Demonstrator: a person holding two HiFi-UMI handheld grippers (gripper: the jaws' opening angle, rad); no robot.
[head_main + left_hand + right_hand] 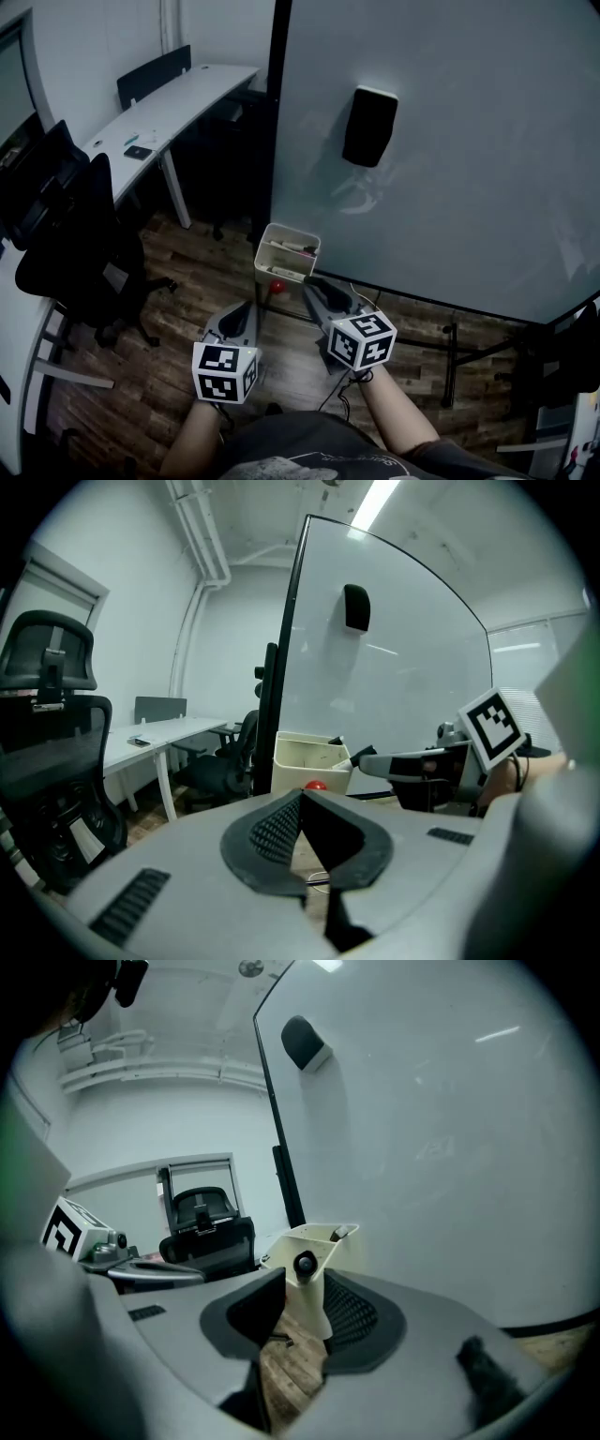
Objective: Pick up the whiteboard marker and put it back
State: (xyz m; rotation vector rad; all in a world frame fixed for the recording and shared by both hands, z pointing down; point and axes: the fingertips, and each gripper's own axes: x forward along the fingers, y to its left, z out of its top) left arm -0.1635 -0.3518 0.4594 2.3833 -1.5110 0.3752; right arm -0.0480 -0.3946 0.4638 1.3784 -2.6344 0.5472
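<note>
A white whiteboard marker (307,1290) with a dark end stands between my right gripper's (304,1279) jaws. It leans on the right pad, with a gap to the left pad, so this gripper is open. It points at the cream tray (311,1234) fixed low on the whiteboard (450,150). In the head view the right gripper (315,285) is just below the tray (287,251), which holds other markers. My left gripper (246,311) hovers beside it, lower left of the tray, shut and empty, its tips (300,797) meeting.
A black eraser (369,126) sticks high on the board. A red knob (277,286) sits under the tray. The board's stand foot (450,361) crosses the wooden floor at the right. Black office chairs (80,244) and a white desk (178,98) stand at the left.
</note>
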